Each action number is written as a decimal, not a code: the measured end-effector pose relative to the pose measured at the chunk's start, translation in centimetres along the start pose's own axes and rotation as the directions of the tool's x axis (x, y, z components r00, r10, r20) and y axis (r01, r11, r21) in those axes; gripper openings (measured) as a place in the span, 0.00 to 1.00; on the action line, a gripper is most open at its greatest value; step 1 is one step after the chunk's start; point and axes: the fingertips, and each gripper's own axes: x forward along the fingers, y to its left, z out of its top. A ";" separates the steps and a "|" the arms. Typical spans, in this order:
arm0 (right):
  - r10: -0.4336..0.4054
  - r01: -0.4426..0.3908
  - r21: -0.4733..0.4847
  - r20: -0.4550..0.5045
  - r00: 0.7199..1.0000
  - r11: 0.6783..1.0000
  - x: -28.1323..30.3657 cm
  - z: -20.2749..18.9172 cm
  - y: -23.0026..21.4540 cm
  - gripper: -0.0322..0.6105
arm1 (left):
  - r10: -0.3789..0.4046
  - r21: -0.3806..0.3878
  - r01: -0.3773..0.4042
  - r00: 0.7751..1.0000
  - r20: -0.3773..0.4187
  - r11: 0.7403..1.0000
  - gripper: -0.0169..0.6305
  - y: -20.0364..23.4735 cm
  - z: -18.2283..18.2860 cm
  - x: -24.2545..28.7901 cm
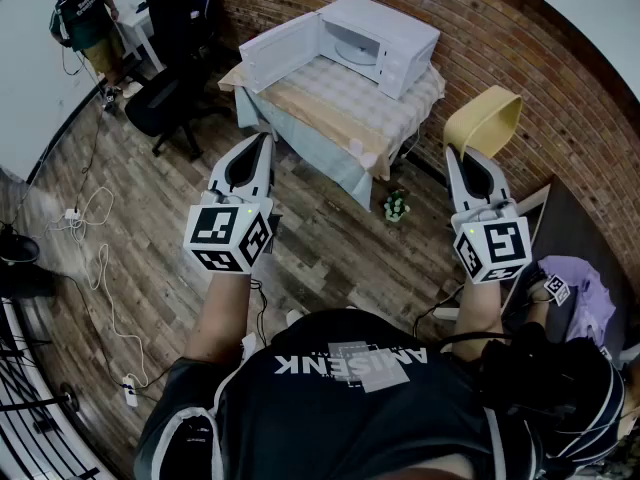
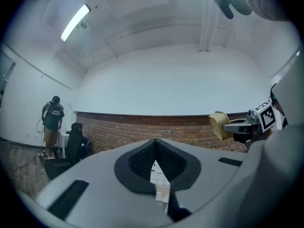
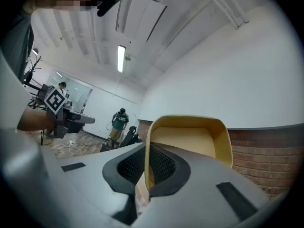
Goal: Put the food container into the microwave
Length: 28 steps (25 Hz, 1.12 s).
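- My right gripper (image 3: 148, 146) is clenched on one side wall of the yellow food container (image 3: 190, 141), with the thin wall pinched between the two pads.
- The container is in the air in front of that gripper and tipped on its side, so its open mouth faces back toward me.
- In the head view it hangs off the right edge of the table (image 1: 340, 93), above the wooden floor (image 1: 330, 238) and near the brick wall (image 1: 520, 38), clear of both table and microwave.
- My left gripper (image 2: 155, 141) is level, its jaws are closed tip to tip, and nothing is between them.
- It is off the table's near edge, well apart from the right gripper.
- The white microwave (image 1: 385, 33) stands at the far end of the table on the checked cloth.
- Its door (image 1: 280, 53) is swung wide open to the left, and the cavity is showing.
- An office chair (image 1: 165, 103) stands on the floor beyond the table's left edge, with a person (image 1: 85, 13) farther back by the white wall.
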 end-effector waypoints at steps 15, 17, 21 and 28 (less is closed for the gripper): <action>-0.019 0.019 0.055 0.000 1.000 0.998 1.6 -0.5 -0.2 0.12 | 0.025 0.007 -0.025 0.999 0.028 1.000 0.05 1.3 0.6 -0.3; -0.020 0.019 0.050 0.011 1.000 0.999 1.6 -0.2 0.2 0.11 | 0.015 0.004 -0.015 1.000 0.027 1.000 0.05 1.4 0.6 -0.5; -0.024 0.023 0.037 0.018 1.000 0.999 1.8 0.3 0.9 0.12 | 0.011 0.008 -0.011 0.999 0.033 1.000 0.05 2.1 0.7 -0.9; -0.029 0.029 0.035 0.002 1.000 0.999 2.3 1.0 3.2 0.12 | 0.007 -0.016 -0.007 0.999 0.040 1.000 0.05 4.3 0.5 -2.2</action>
